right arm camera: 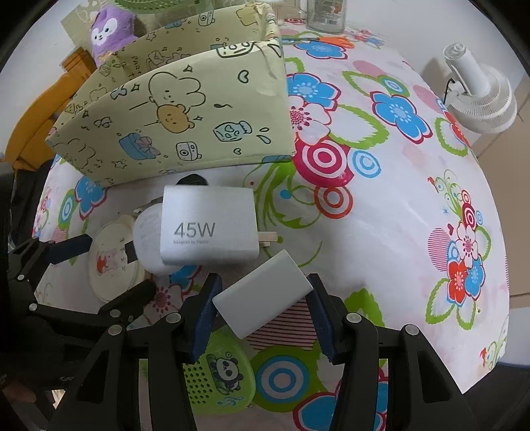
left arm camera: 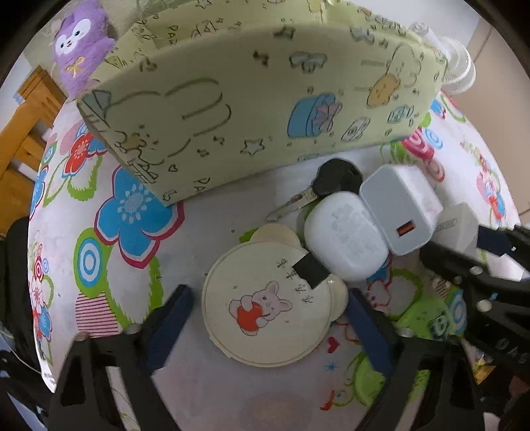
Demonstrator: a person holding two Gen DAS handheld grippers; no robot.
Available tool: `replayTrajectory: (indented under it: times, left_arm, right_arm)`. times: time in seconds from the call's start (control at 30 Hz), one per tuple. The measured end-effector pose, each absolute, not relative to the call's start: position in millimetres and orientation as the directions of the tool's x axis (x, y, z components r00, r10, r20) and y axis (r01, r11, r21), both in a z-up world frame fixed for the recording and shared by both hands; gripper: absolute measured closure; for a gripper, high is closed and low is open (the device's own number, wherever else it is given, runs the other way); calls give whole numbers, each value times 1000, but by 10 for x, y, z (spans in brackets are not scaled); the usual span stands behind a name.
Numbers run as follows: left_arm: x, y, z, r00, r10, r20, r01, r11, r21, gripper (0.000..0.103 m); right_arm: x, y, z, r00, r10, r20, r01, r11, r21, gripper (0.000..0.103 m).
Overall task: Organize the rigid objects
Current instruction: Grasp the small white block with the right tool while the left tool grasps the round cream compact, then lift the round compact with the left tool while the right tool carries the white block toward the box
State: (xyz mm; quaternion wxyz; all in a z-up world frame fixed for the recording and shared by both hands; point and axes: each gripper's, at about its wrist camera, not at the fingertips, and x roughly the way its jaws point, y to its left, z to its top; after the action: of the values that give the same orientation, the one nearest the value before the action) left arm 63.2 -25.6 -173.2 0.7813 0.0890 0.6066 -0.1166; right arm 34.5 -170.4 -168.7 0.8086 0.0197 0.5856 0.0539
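Right claw [right arm camera: 261, 311] grips a small white charger [right arm camera: 263, 293]; left claw [left arm camera: 268, 318] stands wide around the round cartoon-mouse case [left arm camera: 265, 308].

Charger [right arm camera: 209, 225] reads "45W"; smaller print illegible.

A: What covers the table?
B: Cloth [right arm camera: 397, 215]: white, printed with blue and red flowers, rings and green leaves.
A: And around the far side?
B: Plush [right arm camera: 111, 31]: purple, white face, far left. Jar [right arm camera: 326, 15]: clear glass, labelled, far edge. Scissors [right arm camera: 331, 41]: orange handles, just beside the jar. Fan [right arm camera: 480, 96]: white, past the right edge. Cabinet [left arm camera: 23, 132]: orange-brown wood, left, beyond the table
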Motion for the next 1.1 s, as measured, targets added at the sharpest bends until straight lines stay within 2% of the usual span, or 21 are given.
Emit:
replayTrajectory:
  times: [0.43,1.1]
  left_arm:
    - [516,-266,-1535,252,-67,-965,281,960,7,18]
    - [334,-148,-1030,353,-56,-934,235,971,31,18]
  right_arm:
    - [410,-1593,-1649,300,122,-946,-90,991,99,48]
    - [390,-1566,-1170,388,146,-910,-142,985,98,48]
